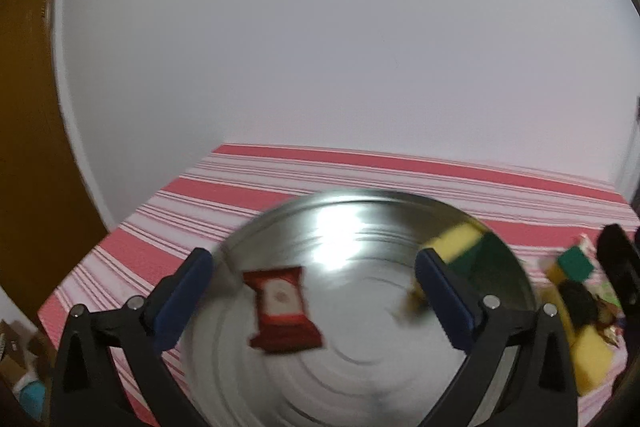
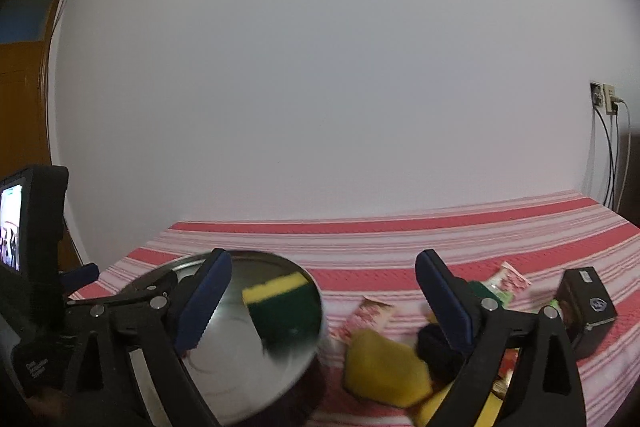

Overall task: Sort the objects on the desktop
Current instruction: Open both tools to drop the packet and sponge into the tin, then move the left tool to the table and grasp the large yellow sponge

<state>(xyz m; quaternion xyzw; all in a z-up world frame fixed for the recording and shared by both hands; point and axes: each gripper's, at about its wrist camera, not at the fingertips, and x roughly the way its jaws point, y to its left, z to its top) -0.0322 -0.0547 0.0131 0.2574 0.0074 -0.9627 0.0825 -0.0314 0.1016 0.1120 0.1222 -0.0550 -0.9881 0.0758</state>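
A red packet [image 1: 282, 308] lies in the steel bowl [image 1: 516, 267] between the left gripper's [image 1: 312, 291] wide-open, empty jaws; the right gripper [image 2: 320, 291] gapes empty; striped cloth [image 2: 360, 239] beyond.

One steel bowl [image 1: 360, 367], one red packet [image 1: 282, 309], three sponges [image 2: 382, 367], one black box [image 2: 588, 307].

Red packet [image 1: 285, 308] in steel bowl [image 1: 516, 267] — sponge [image 1: 464, 247] too.

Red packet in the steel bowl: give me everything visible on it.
The red packet is a small sealed pillow pouch, glossy like foil or plastic, with a pale label panel on its face and crimped ends; the print is too blurred to read. It lies flat, slightly skewed, on the inner bottom of the steel bowl, left of centre. It shows between the fingers of the open left tool, which does not touch it. Nothing else touches it.
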